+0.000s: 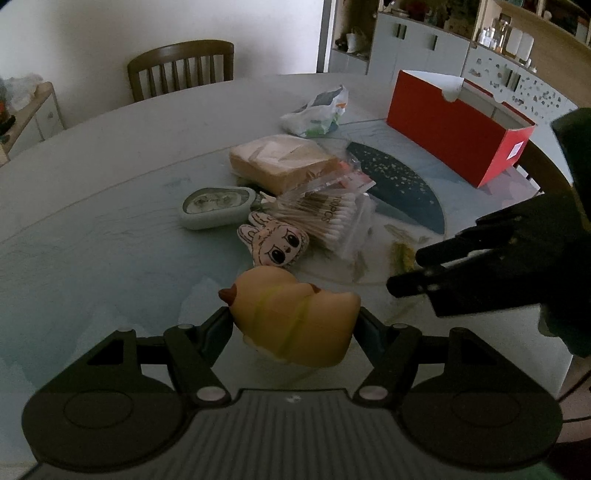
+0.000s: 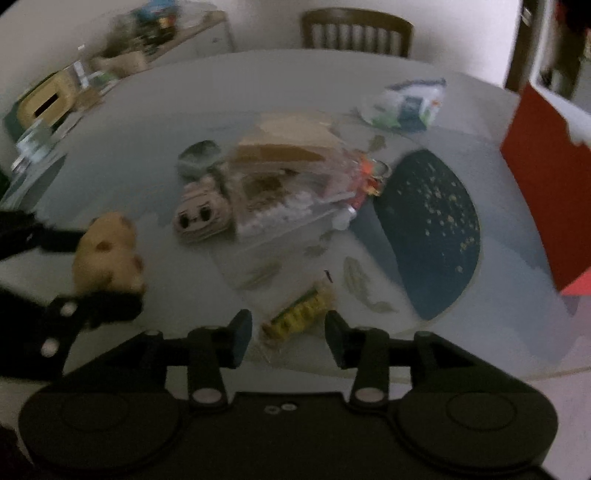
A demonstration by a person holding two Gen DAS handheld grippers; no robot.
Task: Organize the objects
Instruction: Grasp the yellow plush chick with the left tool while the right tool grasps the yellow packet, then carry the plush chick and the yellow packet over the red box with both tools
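One rubber duck (image 1: 295,321) clamped in left gripper (image 1: 293,325).
Right gripper (image 2: 288,332) parted, holding nothing, above one yellow-green packet (image 2: 295,317); one red box (image 1: 454,125), one cotton-swab bag (image 1: 325,218).

Beyond the surface (image 1: 92,155) you see a wooden chair (image 1: 181,68) with a slatted back, pushed in against a plain white wall (image 1: 92,29). To your far right stands a pale cabinet (image 1: 417,44) with dark handles, with shelves (image 1: 517,40) of jars and bottles beside it. At the far left a low sideboard (image 2: 155,40) carries blurred clutter.
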